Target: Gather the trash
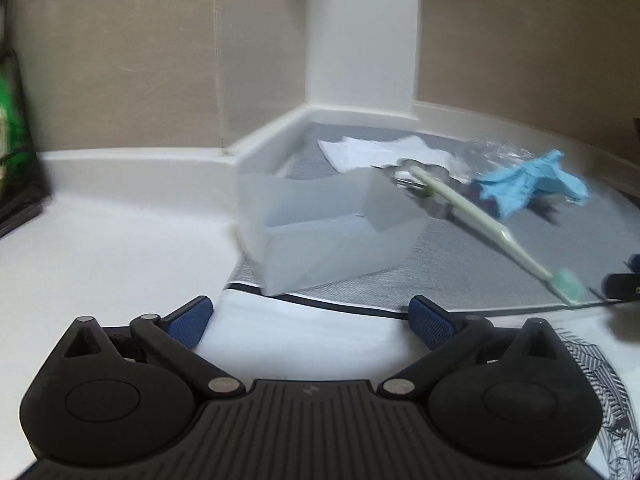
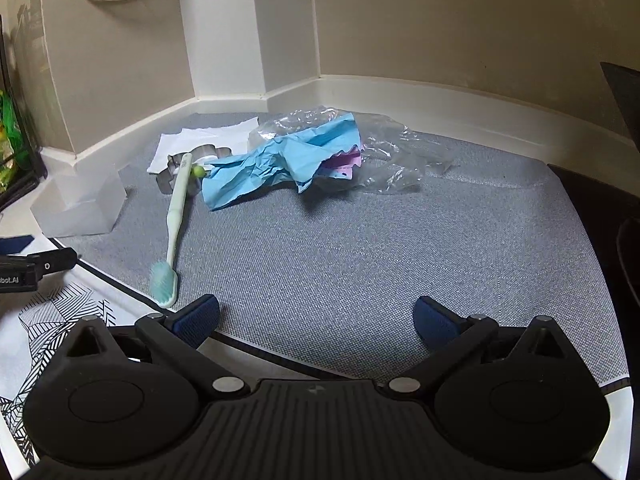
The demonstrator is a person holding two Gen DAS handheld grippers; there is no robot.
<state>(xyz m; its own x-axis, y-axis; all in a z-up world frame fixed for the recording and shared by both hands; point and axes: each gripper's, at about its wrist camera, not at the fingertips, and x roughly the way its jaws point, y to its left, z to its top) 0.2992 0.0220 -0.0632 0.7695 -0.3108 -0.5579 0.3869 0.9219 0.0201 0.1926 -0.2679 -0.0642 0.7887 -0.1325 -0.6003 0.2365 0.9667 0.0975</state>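
Left gripper [image 1: 310, 320]: jaws wide apart, holding nothing, above the bench [image 1: 120, 240]; frosted bin [image 1: 320, 236] at 12 o'clock. Right gripper [image 2: 316, 322]: jaws wide apart, empty, over the grey mat [image 2: 360, 248]. Crumpled blue paper [image 2: 272, 164] and clear plastic wrap [image 2: 396, 148] lie at 12 o'clock, toothbrush [image 2: 174, 220] at 10 o'clock.

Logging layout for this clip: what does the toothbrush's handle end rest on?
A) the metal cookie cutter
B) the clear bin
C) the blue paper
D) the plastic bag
A: the toothbrush handle lies across the cookie cutter, bristle end toward the camera.
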